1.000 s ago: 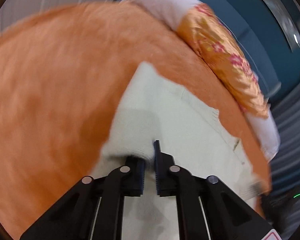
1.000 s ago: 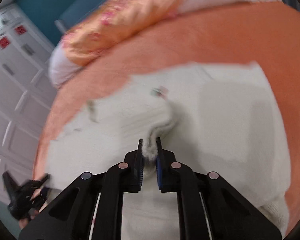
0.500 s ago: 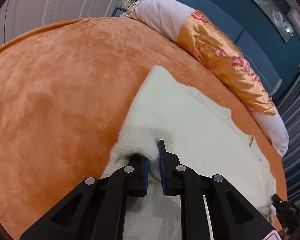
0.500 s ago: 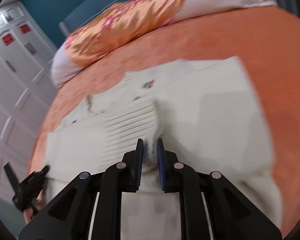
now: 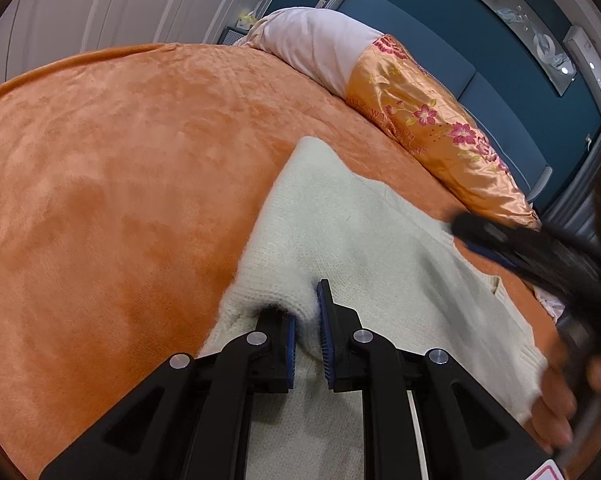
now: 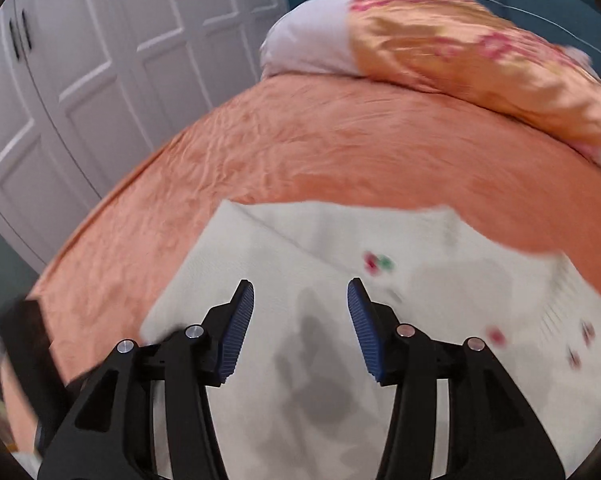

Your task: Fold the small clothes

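A cream knit sweater (image 5: 380, 240) lies spread on the orange bed cover (image 5: 120, 200). My left gripper (image 5: 306, 308) is at its near left edge. One finger is tucked under a fold and the other lies on top, so knit fills the narrow gap between the pads. In the right wrist view the sweater (image 6: 300, 248) shows small red and green motifs. My right gripper (image 6: 300, 300) hovers over it with its jaws opening and nothing between them. In the left wrist view the right gripper (image 5: 466, 232) is a dark blur over the sweater's right side, held by a hand (image 5: 556, 408).
A long pillow (image 5: 420, 112) in white and orange floral satin lies along the far side of the bed, against a blue headboard (image 5: 480, 80). White wardrobe doors (image 6: 100, 60) stand beyond the bed's left edge. Bare orange cover stretches left of the sweater.
My right gripper has let go of the pinched sweater fold, swung sideways across the garment and spread its jaws. My left gripper has sunk a little and its jaws have eased slightly.
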`<state>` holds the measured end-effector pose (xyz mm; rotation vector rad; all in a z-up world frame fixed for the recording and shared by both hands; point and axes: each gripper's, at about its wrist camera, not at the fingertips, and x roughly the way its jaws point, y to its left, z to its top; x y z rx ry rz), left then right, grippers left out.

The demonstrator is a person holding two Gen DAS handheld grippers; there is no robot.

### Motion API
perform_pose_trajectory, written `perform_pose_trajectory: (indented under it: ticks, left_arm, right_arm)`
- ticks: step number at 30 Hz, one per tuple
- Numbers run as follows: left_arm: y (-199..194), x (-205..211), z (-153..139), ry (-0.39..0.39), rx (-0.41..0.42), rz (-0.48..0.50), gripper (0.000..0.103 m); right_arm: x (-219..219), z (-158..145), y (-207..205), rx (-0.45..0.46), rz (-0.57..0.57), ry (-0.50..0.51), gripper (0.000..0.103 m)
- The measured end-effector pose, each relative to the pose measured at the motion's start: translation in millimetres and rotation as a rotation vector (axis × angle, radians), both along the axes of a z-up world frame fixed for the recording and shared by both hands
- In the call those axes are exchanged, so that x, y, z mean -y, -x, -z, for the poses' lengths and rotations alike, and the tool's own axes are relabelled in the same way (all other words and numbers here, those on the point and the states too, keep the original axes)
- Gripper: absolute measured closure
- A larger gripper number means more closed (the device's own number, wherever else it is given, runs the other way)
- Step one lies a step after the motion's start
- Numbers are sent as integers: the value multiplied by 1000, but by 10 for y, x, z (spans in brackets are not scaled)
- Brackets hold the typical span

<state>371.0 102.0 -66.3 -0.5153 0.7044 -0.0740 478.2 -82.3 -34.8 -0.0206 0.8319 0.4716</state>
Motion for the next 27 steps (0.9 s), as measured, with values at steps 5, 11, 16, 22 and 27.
perform_pose_trajectory:
  ticks: [5, 11, 16, 22, 27]
  left_arm:
    - [4, 5, 17, 1, 17, 1, 88]
    - [16, -9, 23, 10, 31, 3, 88]
    - [24, -12, 26, 13, 40, 6, 87]
    - [32, -6, 35, 4, 39, 9, 87]
    - [30, 2, 37, -1, 39, 9, 87]
  right_arm:
    - [-451, 237, -371, -48, -86, 63, 45]
    - [-674, 292, -367, -35, -150, 92, 93]
    - [-601, 273, -509, -7, -104, 78, 99]
    - [-518, 193, -478, -36, -4, 57, 94]
    - [642, -5, 425, -19, 159, -205, 93]
